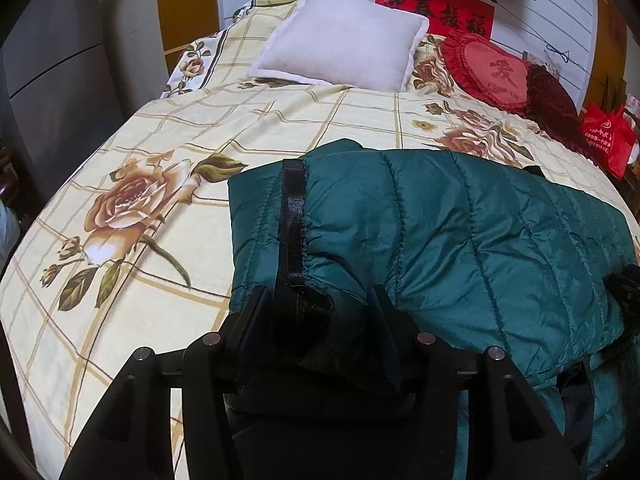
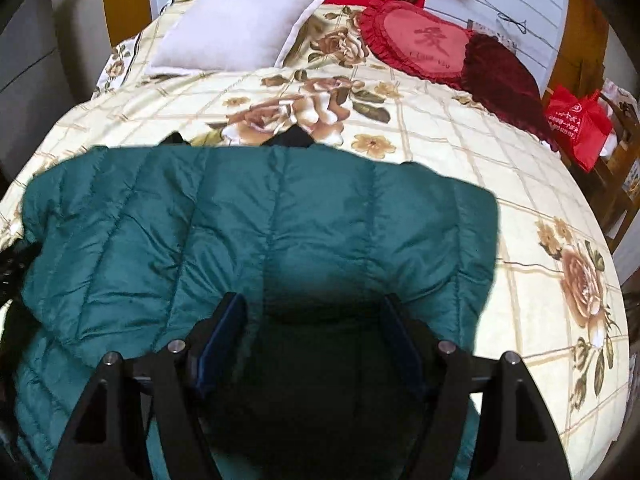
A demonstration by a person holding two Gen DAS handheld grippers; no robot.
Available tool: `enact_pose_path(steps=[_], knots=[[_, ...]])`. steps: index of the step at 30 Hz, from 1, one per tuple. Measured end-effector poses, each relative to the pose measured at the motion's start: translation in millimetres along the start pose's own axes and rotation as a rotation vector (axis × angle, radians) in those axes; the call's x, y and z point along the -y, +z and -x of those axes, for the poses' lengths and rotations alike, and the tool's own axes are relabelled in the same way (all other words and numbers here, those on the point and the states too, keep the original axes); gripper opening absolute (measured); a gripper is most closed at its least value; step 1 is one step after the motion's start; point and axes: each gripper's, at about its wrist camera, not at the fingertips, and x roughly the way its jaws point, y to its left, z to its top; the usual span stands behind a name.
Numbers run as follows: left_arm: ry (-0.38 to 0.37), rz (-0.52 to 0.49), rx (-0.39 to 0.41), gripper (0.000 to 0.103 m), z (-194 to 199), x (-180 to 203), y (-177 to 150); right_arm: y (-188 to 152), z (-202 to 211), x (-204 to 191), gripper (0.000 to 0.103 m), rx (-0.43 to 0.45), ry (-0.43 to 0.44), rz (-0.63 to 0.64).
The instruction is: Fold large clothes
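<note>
A dark green quilted puffer jacket (image 1: 460, 232) lies folded on the floral bedspread (image 1: 168, 168); it also shows in the right wrist view (image 2: 260, 220). A black zipper strip (image 1: 294, 220) runs along its left edge. My left gripper (image 1: 318, 300) is open, its fingers on either side of the jacket's near left edge by the zipper end. My right gripper (image 2: 314, 308) is open, its fingers straddling the jacket's near right part. Whether either is pressing on the fabric is hidden in shadow.
A white pillow (image 1: 340, 40) and a red heart cushion (image 1: 492, 72) lie at the head of the bed. A red bag (image 1: 608, 140) stands off the bed's right side. A grey wardrobe (image 1: 52, 60) is at the left. Bedspread (image 2: 540, 184) shows beyond the jacket.
</note>
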Motion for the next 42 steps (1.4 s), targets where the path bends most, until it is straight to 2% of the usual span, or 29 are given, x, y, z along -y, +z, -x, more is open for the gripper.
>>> enact_pose_path(steps=[6,9,12,16,18,25,28,34,42], knots=[[0.001,-0.001,0.002,0.062,0,0,-1,-15,27,22,0.075,0.035,-0.023,-0.026],[0.003,-0.003,0.003,0.062,0,0,-1,-21,18,37,0.075,-0.006,-0.036,-0.056],[0.006,-0.007,0.008,0.062,0,0,-1,-28,1,47,0.076,-0.050,0.008,-0.102],[0.007,-0.009,0.011,0.063,0,0,-1,-34,-13,53,0.085,-0.061,0.025,-0.149],[0.005,-0.007,0.010,0.063,0,1,-2,-34,-11,55,0.086,-0.062,0.031,-0.167],[-0.005,0.002,0.023,0.063,11,-1,-1,-36,32,49,0.086,0.029,-0.001,-0.142],[-0.014,0.017,0.049,0.063,25,-5,-1,-42,51,44,0.086,0.040,-0.004,-0.103],[-0.023,0.017,0.107,0.063,57,-11,-8,-62,80,32,0.086,0.038,0.034,-0.059],[-0.032,0.063,0.100,0.063,78,-24,-19,-95,109,23,0.086,0.015,0.047,-0.035]])
